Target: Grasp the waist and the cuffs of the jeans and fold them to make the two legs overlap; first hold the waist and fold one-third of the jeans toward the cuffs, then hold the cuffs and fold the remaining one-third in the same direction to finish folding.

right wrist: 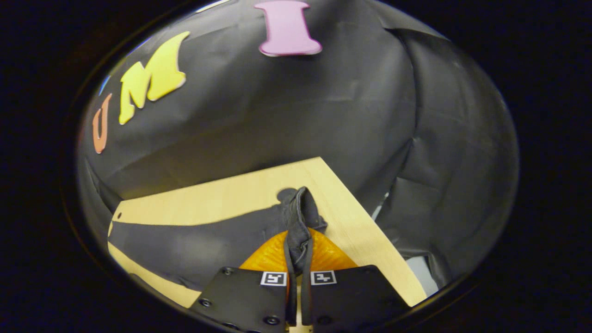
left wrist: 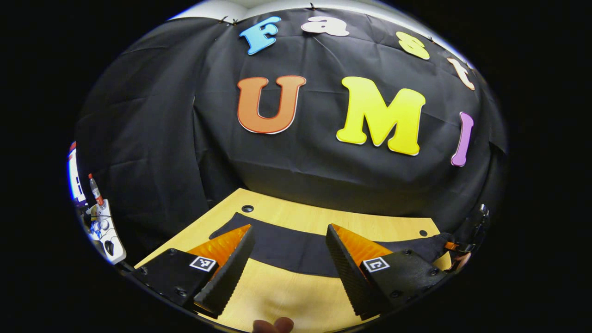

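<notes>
A: Where are the jeans [left wrist: 296, 252] right now?

B: Flat on the wooden counter [left wrist: 277, 296], a long dark band running across it. In the right gripper view one end of them [right wrist: 199, 245] is pulled up off the counter [right wrist: 351, 222], because the right gripper [right wrist: 296, 259] has its jaws clamped together on a bunched edge of the fabric, which stands up as a narrow ridge between the fingers.

A: Waist or cuff?

B: I cannot tell for sure; the thick, seamed fold suggests the waist, but that is a guess.

A: And the other one?

B: The left gripper [left wrist: 289, 259] hangs over the near side of the counter with its jaws wide apart and nothing between them. The jeans lie just beyond its fingertips. At the far right of that view a second gripper [left wrist: 462, 247] sits at the end of the cloth.

A: How will the denim behave?

B: Soft and limp, probably fairly heavy for cloth. It will sag between two holds and drag on the wood, so one pinch alone would likely let the rest trail.

A: So where should the left take hold?

B: At the edge of the opposite end, biting through a full fold of the hem so that it does not slip out.
</notes>
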### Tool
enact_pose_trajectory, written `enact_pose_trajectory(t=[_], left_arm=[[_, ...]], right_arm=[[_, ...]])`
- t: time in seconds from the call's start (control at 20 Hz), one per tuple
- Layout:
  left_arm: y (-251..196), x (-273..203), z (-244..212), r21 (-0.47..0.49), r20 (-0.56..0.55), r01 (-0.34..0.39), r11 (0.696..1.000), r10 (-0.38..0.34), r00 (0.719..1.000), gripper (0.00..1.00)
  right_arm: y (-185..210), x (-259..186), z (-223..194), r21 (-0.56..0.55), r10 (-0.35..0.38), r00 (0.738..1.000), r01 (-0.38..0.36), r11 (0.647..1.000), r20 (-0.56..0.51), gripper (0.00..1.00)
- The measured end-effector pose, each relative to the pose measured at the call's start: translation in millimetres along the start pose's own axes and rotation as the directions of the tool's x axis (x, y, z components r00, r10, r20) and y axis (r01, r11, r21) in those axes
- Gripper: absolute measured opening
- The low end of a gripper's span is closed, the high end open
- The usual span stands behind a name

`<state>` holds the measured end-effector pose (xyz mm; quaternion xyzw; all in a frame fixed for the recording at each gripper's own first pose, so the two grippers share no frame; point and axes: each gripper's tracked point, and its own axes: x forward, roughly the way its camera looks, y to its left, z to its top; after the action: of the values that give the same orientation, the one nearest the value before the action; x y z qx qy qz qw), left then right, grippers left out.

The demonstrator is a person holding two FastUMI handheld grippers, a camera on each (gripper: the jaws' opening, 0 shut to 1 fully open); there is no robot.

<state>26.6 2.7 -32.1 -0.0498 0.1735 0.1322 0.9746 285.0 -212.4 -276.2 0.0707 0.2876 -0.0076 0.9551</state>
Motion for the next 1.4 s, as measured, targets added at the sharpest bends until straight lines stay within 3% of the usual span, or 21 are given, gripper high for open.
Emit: enact_pose_trajectory(t=[0.15,0.3,0.45,0.5,0.65,0.85,1.05,1.15,1.25,1.4], left_arm=[[27.3,1.8,2.5,-0.065,0.015,-0.007,0.998,0.008,1.000,0.99],[56.9,3.6,7.0,-0.150,0.042,-0.003,0.989,0.010,0.999,0.99],[103.8,7.4,10.2,-0.168,0.072,-0.061,0.984,0.074,0.995,0.99],[118.0,7.4,8.7,-0.171,0.072,-0.084,0.982,0.097,0.993,0.99],[164.1,2.6,0.5,-0.177,0.064,-0.142,0.974,0.156,0.986,0.99],[211.8,0.5,-20.9,-0.198,0.025,-0.218,0.956,0.227,0.973,0.99],[242.0,-0.1,-39.2,-0.218,-0.001,-0.257,0.942,0.263,0.965,0.99],[250.6,1.6,-48.9,-0.215,-0.025,-0.272,0.938,0.273,0.962,0.99],[254.2,2.7,-57.7,-0.216,-0.044,-0.278,0.936,0.275,0.961,0.99],[254.4,9.3,-65.7,-0.240,-0.068,-0.271,0.932,0.263,0.963,0.99]], right_arm=[[69.5,-59.6,51.7,-0.114,0.081,0.994,-0.073,0.991,0.071,0.00],[154.4,-114.8,70.4,-0.213,0.198,0.976,-0.176,0.961,0.088,0.04],[242.2,-138.7,67.6,-0.266,0.303,0.950,-0.273,0.925,0.078,0.04],[284.4,-131.7,56.5,-0.283,0.331,0.941,-0.301,0.911,0.066,0.08],[372.4,-123.7,14.3,-0.329,0.385,0.923,-0.362,0.872,0.005,0.04],[430.2,-102.2,-58.4,-0.344,0.352,0.932,-0.358,0.868,-0.084,0.04],[459.3,-68.1,-136.8,-0.424,0.309,0.931,-0.363,0.830,-0.193,0.04],[460.1,-64.4,-153.9,-0.476,0.294,0.935,-0.353,0.805,-0.197,0.08],[468.9,-63.5,-172.0,-0.507,0.292,0.932,-0.362,0.782,-0.214,0.05],[482.8,-72.2,-183.8,-0.483,0.350,0.899,-0.436,0.760,-0.261,0.25]])
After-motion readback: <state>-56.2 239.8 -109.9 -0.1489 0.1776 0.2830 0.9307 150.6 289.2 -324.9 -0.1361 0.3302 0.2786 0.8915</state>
